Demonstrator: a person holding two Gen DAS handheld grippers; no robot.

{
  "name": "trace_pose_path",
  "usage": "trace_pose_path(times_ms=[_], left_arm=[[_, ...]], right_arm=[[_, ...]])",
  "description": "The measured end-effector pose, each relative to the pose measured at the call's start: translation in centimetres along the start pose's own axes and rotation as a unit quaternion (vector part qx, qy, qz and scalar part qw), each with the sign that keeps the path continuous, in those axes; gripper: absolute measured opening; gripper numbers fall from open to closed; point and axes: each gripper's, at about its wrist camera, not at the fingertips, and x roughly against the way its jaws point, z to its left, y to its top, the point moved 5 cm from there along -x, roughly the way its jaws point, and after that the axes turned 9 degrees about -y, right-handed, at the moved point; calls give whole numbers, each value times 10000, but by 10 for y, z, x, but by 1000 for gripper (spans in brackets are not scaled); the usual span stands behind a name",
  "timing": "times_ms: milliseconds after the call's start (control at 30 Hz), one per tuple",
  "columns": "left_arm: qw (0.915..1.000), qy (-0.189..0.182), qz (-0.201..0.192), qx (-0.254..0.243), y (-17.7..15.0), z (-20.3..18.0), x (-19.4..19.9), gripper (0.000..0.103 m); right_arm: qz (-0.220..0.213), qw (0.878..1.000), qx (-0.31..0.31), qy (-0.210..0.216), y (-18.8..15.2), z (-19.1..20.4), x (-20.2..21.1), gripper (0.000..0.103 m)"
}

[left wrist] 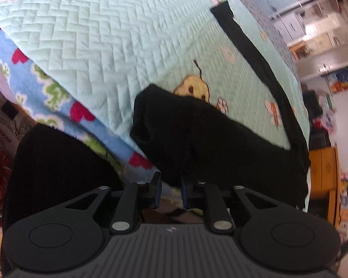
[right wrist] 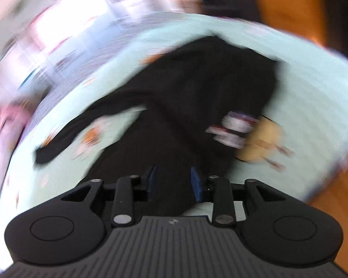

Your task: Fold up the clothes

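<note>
While the black long-sleeved garment [left wrist: 211, 136] lies on the bed, I judge the folding only partly done. From the left wrist view its body looks bunched into a thick heap, and one long sleeve [left wrist: 250, 53] stretches straight away across the cover. The right wrist view, heavily blurred, shows the same dark cloth spread in front of me with a sleeve trailing off to the left and a small white and red printed patch [right wrist: 234, 127] on it. The sleeve is not yet tucked in and the body is not squared, so most of the work seems left.

My left gripper [left wrist: 170, 192] has its jaws narrowly parted, and a fold of the black cloth hangs right at the tips; I cannot tell whether the pads press on it. My right gripper [right wrist: 172, 181] stands with its jaws spread and nothing pinched, the dark cloth lying beyond and under the tips.

The surface is a pale mint quilted bedcover [left wrist: 99, 34] stitched in a herringbone pattern, with small cartoon prints, among them a yellow pear [left wrist: 193, 86]. A blue fleece blanket with red hearts [left wrist: 58, 97] lies under it at the left edge. Beyond the bed I see an orange wooden cabinet [left wrist: 322, 169] and bright, cluttered shelves.
</note>
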Motion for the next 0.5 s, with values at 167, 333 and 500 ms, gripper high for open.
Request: trace_pose_path(times_ms=[167, 333, 500], left_arm=[[9971, -752, -132, 41, -5, 13, 23, 29], [9878, -1235, -708, 639, 11, 43, 46, 34], [9806, -1482, -749, 1039, 26, 54, 35, 37]], right_arm=[[742, 9778, 1335, 1437, -28, 109, -24, 54], [1312, 9207, 2631, 2565, -85, 218, -26, 54], [497, 8287, 4821, 2801, -151, 308, 10, 64]])
